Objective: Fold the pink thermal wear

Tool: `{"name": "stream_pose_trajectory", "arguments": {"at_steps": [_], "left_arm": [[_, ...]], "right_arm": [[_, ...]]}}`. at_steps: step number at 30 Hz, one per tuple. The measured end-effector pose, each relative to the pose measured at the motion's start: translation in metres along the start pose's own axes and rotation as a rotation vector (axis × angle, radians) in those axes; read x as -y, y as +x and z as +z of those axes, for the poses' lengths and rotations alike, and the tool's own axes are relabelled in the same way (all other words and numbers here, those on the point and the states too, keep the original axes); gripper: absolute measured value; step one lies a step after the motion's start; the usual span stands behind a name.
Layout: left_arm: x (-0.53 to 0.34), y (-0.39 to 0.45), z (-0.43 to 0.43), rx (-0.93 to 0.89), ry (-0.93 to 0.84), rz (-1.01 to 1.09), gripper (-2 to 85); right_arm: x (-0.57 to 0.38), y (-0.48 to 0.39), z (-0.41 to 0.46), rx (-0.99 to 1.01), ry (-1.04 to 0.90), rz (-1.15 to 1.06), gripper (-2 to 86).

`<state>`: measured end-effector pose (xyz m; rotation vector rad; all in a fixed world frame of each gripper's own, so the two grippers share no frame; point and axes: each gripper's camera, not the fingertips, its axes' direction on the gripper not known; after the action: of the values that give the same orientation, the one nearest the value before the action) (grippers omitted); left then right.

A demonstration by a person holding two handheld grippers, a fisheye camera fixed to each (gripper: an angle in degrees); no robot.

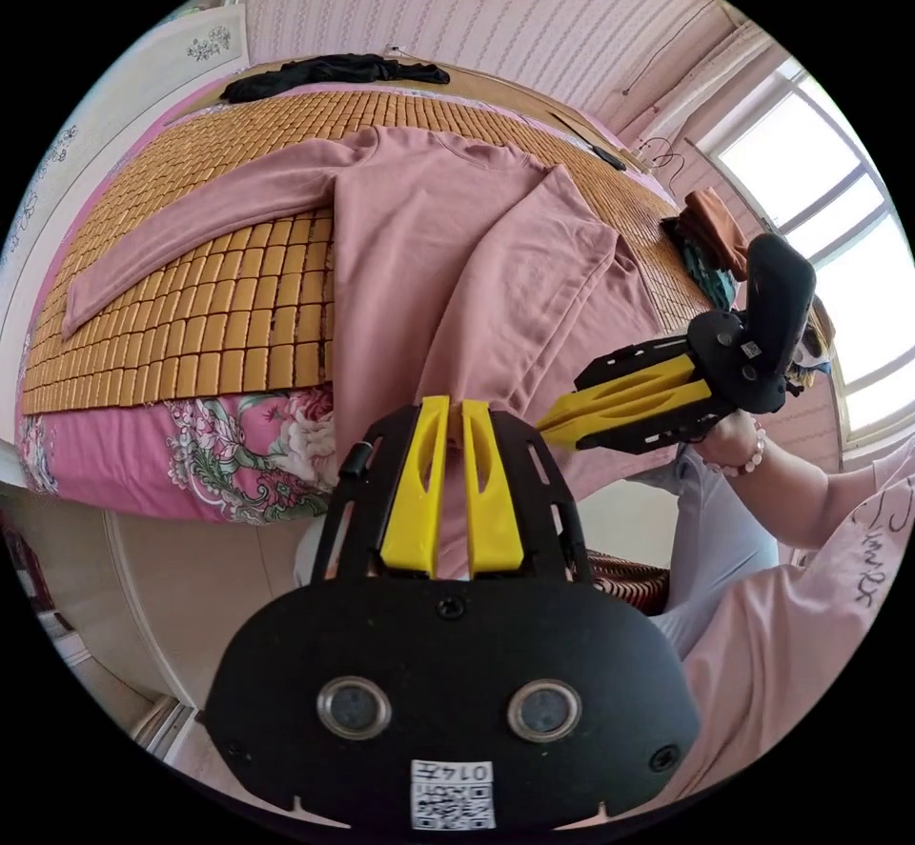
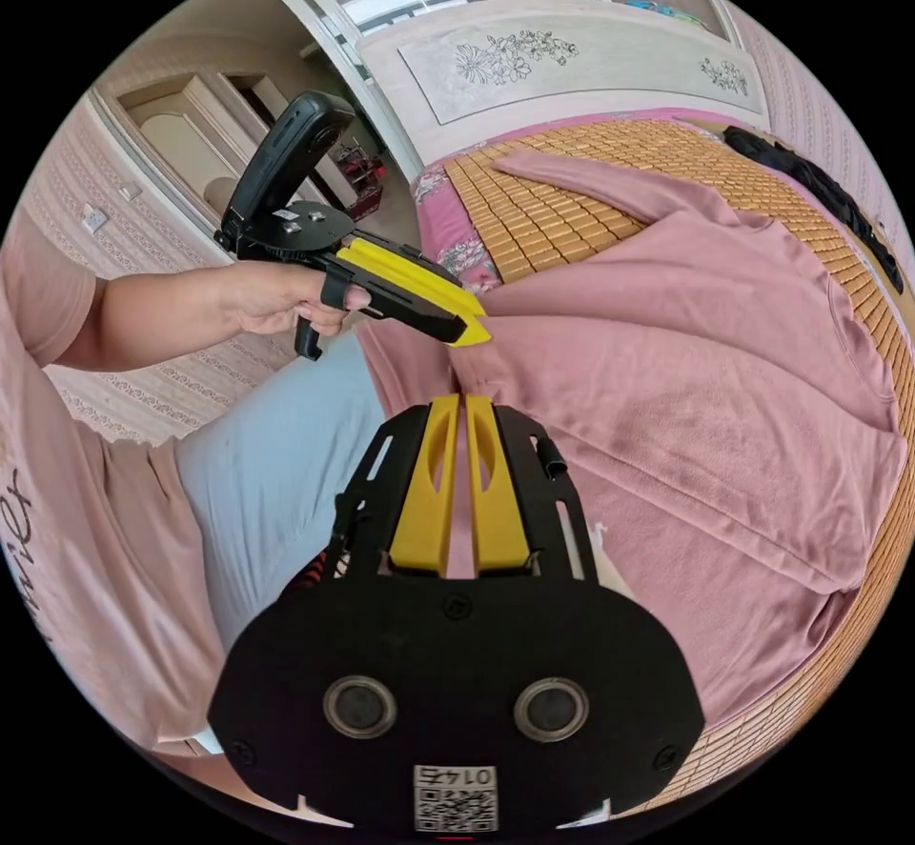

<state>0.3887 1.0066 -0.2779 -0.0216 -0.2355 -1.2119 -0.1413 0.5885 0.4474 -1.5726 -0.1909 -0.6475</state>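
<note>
we see the thermal top (image 1: 448, 254) lying spread on the bamboo mat (image 1: 219, 311), which covers the bedsheet (image 1: 191, 454) on the bed. in the left gripper view, one sleeve (image 1: 191, 226) stretches out to the left across the mat, while the other side is folded in over the body. a dark garment (image 1: 334, 73) lies at the far edge of the mat, well apart from the top. the left gripper (image 1: 456, 407) sits at the top's near hem, with the right gripper (image 1: 558, 426) just beside it on the right. folded clothes (image 1: 710, 240) lie at the mat's right side, near the window (image 1: 839, 245). in the right gripper view, the headboard (image 2: 572, 73) stands at the far end.
</note>
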Motion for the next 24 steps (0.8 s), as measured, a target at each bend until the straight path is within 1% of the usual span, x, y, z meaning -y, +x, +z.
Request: {"name": "stream_pose_trajectory", "arguments": {"at_steps": [3, 7, 11, 14, 15, 16, 19, 21, 24], "left_arm": [[-0.005, -0.012, -0.009, -0.008, -0.004, -0.018, 4.5], [-0.021, -0.038, -0.033, 0.008, 0.013, -0.048, 5.8], [-0.042, -0.075, -0.063, 0.107, 0.077, -0.131, 5.7], [-0.054, -0.123, -0.091, 0.171, 0.173, -0.242, 6.0], [-0.057, -0.148, -0.102, 0.205, 0.231, -0.308, 6.1], [-0.058, -0.174, -0.111, 0.222, 0.283, -0.374, 6.2], [-0.053, -0.241, -0.127, 0.213, 0.348, -0.521, 6.5], [-0.045, -0.273, -0.135, 0.206, 0.379, -0.564, 6.9], [-0.029, -0.311, -0.147, 0.286, 0.449, -0.614, 8.2]], "right_arm": [[-0.003, 0.001, -0.010, -0.018, -0.036, 0.028, 0.4], [-0.002, 0.004, -0.023, 0.021, -0.050, 0.065, 0.6], [0.020, 0.000, -0.027, 0.025, -0.075, 0.034, 1.2], [0.051, -0.002, -0.030, 0.017, -0.093, -0.011, 2.6], [0.067, -0.002, -0.032, -0.001, -0.106, -0.038, 3.4], [0.084, -0.001, -0.034, -0.030, -0.114, -0.067, 4.5], [0.136, 0.004, -0.041, -0.136, -0.100, -0.146, 6.4], [0.170, 0.011, -0.042, -0.199, -0.090, -0.172, 7.7], [0.224, 0.027, -0.040, -0.239, -0.088, -0.172, 8.9]]}}
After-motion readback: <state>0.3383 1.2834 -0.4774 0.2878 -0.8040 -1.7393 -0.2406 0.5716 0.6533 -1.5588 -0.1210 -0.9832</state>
